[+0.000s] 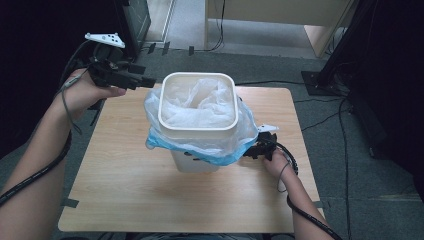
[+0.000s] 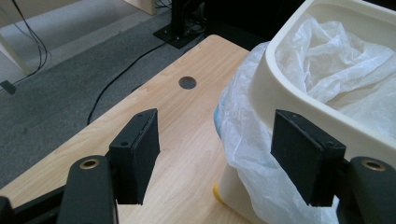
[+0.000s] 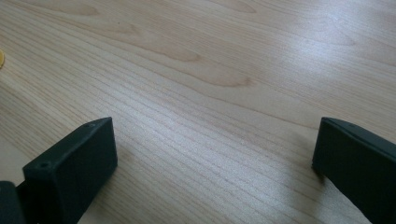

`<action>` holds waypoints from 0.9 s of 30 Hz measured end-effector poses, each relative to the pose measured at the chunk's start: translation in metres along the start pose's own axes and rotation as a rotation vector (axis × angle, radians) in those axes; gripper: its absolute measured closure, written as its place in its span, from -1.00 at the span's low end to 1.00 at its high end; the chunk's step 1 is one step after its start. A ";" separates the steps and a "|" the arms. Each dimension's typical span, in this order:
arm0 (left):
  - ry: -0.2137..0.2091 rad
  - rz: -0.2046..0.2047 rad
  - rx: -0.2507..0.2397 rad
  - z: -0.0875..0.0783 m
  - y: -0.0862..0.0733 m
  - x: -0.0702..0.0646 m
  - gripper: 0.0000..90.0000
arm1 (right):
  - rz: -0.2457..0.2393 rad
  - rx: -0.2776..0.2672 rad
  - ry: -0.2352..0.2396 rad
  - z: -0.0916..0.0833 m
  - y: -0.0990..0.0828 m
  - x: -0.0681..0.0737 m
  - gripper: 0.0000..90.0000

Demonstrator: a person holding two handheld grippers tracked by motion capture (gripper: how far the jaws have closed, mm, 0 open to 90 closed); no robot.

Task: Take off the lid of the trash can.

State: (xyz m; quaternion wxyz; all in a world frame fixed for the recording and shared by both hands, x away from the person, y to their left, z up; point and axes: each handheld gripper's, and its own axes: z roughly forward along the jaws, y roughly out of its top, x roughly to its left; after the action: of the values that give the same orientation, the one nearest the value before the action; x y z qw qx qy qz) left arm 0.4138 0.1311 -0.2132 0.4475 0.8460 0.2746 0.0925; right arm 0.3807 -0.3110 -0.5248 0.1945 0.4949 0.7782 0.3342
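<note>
A cream plastic bin (image 1: 197, 131) stands upright in the middle of the wooden table (image 1: 125, 175). A thin white and blue bag (image 1: 240, 137) lines it and hangs folded over the rim. My left gripper (image 1: 149, 81) hovers beside the bin's upper left rim, open. In the left gripper view its jaws (image 2: 219, 156) stand wide, the right one just in front of the bin rim (image 2: 280, 79) and the draped bag (image 2: 247, 126), pinching nothing. My right gripper (image 1: 249, 151) sits low by the bin's right side, under the bag's overhang. It (image 3: 210, 163) is open over bare tabletop.
A round hole (image 2: 187, 82) pierces the tabletop behind the bin. Grey carpet with cables surrounds the table, and a black stand base (image 1: 320, 80) sits off the far right corner. A small yellow spot (image 3: 1, 58) shows at the bin's foot.
</note>
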 end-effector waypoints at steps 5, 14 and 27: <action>0.015 0.022 -0.007 -0.001 0.008 -0.005 -0.29 | 0.000 0.000 0.000 0.000 0.000 0.000 -1.00; 0.002 0.033 -0.013 0.002 0.019 -0.011 -0.30 | 0.000 0.000 0.000 0.000 0.000 0.000 -1.00; -0.003 0.096 -0.044 0.012 0.031 -0.023 -0.29 | 0.000 0.000 0.000 0.000 0.000 0.000 -1.00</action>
State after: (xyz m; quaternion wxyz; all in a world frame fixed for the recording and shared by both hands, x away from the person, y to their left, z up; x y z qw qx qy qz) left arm 0.4110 0.0964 -0.1929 0.4615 0.8483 0.2308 0.1185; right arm 0.3807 -0.3110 -0.5248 0.1946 0.4948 0.7782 0.3342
